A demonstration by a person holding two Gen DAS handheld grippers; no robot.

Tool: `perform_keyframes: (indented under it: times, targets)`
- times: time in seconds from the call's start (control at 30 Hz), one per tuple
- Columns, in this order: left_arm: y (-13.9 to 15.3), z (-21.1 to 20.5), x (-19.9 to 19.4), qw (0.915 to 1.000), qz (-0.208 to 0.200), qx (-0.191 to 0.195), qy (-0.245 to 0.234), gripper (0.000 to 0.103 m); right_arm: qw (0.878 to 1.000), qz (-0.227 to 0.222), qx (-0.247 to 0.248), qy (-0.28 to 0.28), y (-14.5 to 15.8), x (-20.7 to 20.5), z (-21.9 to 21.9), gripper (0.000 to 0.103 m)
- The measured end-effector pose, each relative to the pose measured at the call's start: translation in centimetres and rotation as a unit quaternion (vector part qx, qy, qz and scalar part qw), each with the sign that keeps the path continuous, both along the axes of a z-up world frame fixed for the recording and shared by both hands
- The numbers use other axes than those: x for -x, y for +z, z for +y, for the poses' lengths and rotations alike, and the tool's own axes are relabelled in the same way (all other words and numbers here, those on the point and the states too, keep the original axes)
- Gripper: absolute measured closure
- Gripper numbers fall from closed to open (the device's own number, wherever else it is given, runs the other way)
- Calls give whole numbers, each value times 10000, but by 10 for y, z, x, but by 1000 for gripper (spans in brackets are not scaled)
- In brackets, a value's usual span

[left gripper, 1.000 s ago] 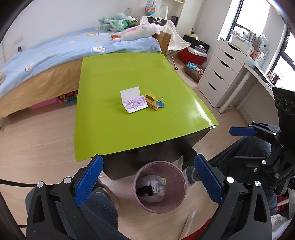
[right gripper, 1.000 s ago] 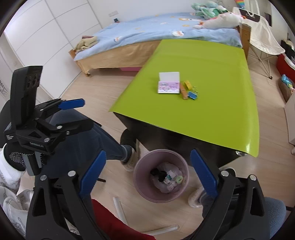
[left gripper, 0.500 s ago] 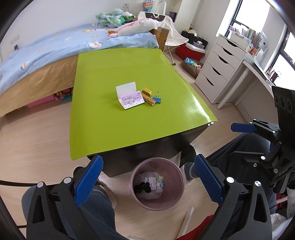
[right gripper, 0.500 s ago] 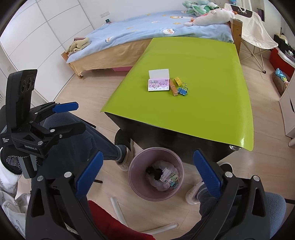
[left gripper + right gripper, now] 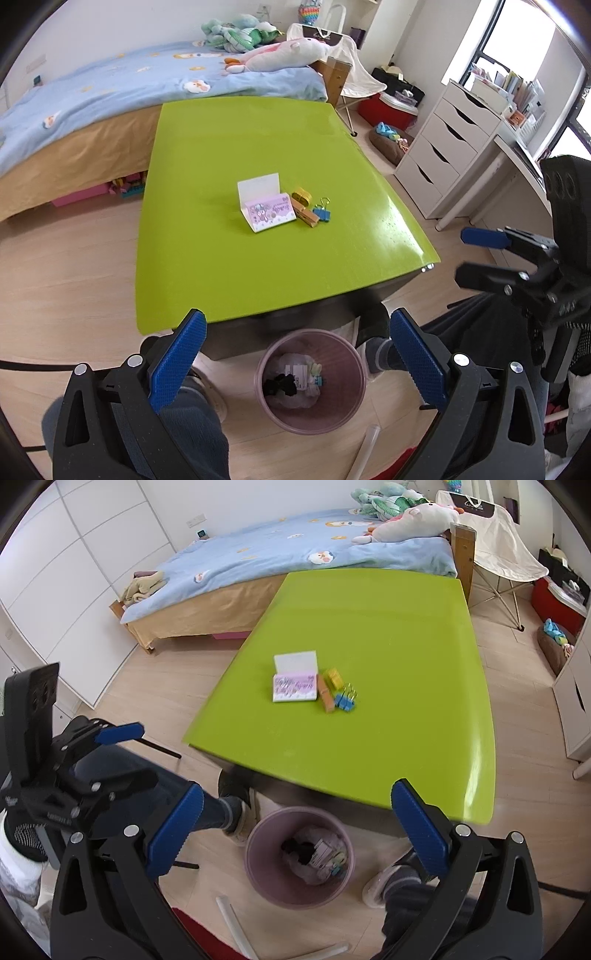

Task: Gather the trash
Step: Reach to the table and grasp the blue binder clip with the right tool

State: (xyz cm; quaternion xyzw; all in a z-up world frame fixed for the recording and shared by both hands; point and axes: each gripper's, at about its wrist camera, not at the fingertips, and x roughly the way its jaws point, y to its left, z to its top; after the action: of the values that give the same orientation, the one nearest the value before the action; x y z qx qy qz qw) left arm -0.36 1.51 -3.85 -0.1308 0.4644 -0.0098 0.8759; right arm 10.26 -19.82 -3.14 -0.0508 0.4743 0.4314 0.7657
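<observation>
A pink bin (image 5: 360,384) with crumpled trash (image 5: 295,380) inside stands on the floor at the green table's (image 5: 240,280) near edge. My left gripper (image 5: 295,317) hangs above it, open and empty. My right gripper (image 5: 297,788) also hovers over the bin (image 5: 251,853); its jaws are opening, with nothing between them. On the table lie a pink card box (image 5: 267,214), a wooden clothespin (image 5: 304,216), a yellow clip (image 5: 301,195) and a blue binder clip (image 5: 322,213). Each gripper shows in the other's view, the right gripper (image 5: 476,256) and the left gripper (image 5: 129,755).
A bed (image 5: 92,110) runs behind the table. White drawers (image 5: 443,147) and a folding chair (image 5: 495,528) stand to the right. The person's legs and shoes (image 5: 236,805) flank the bin. White tubes (image 5: 232,919) lie on the floor near it.
In the right wrist view the table and bin have slid left and downward as that gripper shifted, and its jaws have spread a little wider. The left view barely changed.
</observation>
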Motion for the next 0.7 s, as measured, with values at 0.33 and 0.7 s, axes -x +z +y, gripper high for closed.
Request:
perform_keyframes:
  times: [0.33,0.7]
  targets:
    - [2,6,-24,10000,-34,-82,-5,8,9995,171,266,53,-13,-66,48,3]
    - [-3,10,-37,9999,46,-90,10,8,9942,790,709,-184,-57,-130,90,3]
